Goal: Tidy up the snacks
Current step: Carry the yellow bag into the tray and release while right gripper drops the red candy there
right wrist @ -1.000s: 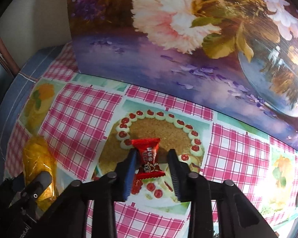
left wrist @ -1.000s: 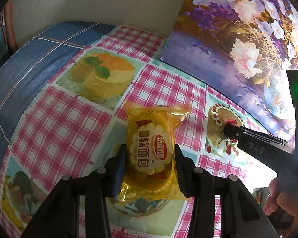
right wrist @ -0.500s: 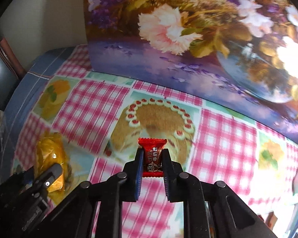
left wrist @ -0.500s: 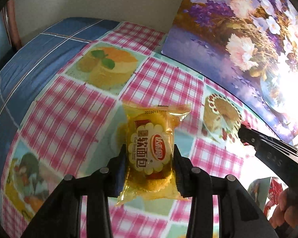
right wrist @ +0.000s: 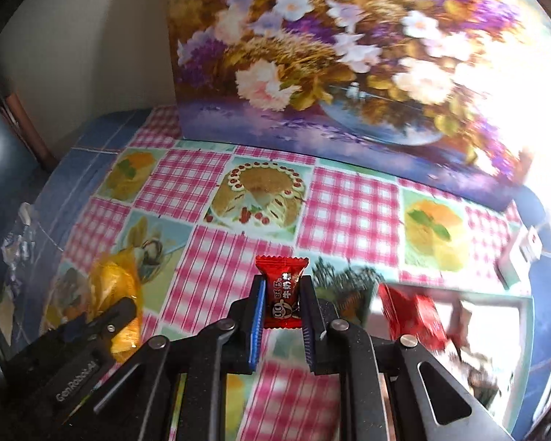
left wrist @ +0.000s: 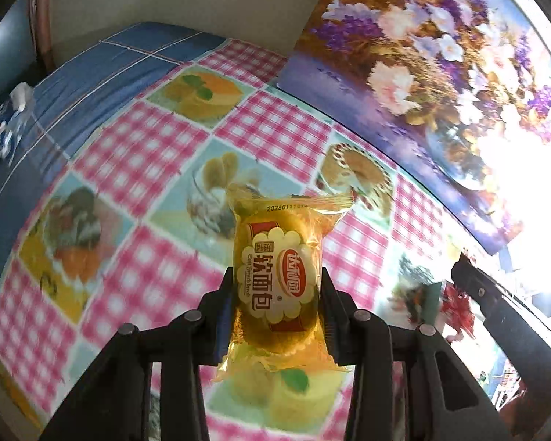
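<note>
Checked tablecloth (left wrist: 143, 147) with cake prints, floral painting (right wrist: 349, 55) propped behind. Left gripper (left wrist: 277, 294): clamped on yellow bread packet (left wrist: 279, 283), held clear of cloth, likely for carrying. Right gripper (right wrist: 282, 303): pinching red candy (right wrist: 283, 294) likewise. Red wrappers (right wrist: 411, 312) lower right, probably the gathering spot.

The right gripper (right wrist: 282, 303) pinches a small red candy (right wrist: 281, 290) between its blue pads (right wrist: 257, 325), lifted above the checked tablecloth (right wrist: 349, 213). At lower left the left gripper (right wrist: 103, 325) carries a yellow bread packet (right wrist: 115, 294). A floral painting (right wrist: 330, 55) stands along the table's far edge — red packets (right wrist: 411, 314) lie blurred at right.
</note>
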The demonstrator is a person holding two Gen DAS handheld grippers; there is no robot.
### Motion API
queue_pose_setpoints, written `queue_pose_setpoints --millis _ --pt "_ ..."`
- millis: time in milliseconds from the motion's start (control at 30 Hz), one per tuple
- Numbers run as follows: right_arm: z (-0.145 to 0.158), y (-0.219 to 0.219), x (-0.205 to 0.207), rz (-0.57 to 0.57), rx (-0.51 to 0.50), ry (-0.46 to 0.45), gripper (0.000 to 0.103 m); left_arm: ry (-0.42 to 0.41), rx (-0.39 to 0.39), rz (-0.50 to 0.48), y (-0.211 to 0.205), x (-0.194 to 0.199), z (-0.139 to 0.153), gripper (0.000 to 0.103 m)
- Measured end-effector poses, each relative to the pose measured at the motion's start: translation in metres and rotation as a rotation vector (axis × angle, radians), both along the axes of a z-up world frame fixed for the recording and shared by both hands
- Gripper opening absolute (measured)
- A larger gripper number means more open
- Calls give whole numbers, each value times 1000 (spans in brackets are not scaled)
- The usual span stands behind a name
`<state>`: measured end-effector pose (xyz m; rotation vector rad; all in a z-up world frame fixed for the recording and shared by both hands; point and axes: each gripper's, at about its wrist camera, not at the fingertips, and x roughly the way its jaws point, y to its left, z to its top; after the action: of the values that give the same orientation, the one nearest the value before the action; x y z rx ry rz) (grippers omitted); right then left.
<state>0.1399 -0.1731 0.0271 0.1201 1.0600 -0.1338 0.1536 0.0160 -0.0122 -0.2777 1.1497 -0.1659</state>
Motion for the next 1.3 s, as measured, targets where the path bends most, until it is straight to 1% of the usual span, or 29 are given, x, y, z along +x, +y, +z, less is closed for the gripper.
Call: queue_pose_setpoints --millis 67,133,233,367,433,533,600,733,833,967,1133,1300 --pt "7 0 -16 -12 9 -21 19 0 -11 -2 -4 -13 6 42" --pt "15 -1 -37 -40 -18 -44 20 3 -30 -4 -9 -25 10 42" --pt "21 -5 -63 -90 6 -74 20 10 -30 -12 -17 -39 13 42" --pt "22 -13 -95 -148 30 -117 20 14 -39 -14 -23 -60 16 42" --pt "19 -19 -110 -194 6 -129 20 21 -66 -10 -23 -67 16 42" --pt "15 -30 -130 -243 3 -152 19 26 -60 -9 -26 -76 17 42" --pt "14 -40 -140 -271 21 -157 19 17 -45 -14 -31 -80 21 42" --pt "19 -56 -155 -299 70 -201 19 -19 -15 -33 -47 -87 36 42" --pt "21 -66 -161 -320 78 -216 19 -52 -12 -62 -65 -94 51 42" --pt "19 -91 -169 -402 83 -206 19 -90 -16 -107 -92 -101 63 42" --pt "11 -133 -184 -518 120 -188 19 -94 -26 -154 -122 -108 61 42" --pt "5 -166 -201 -621 110 -178 19 -99 -40 -208 -146 -116 52 42"
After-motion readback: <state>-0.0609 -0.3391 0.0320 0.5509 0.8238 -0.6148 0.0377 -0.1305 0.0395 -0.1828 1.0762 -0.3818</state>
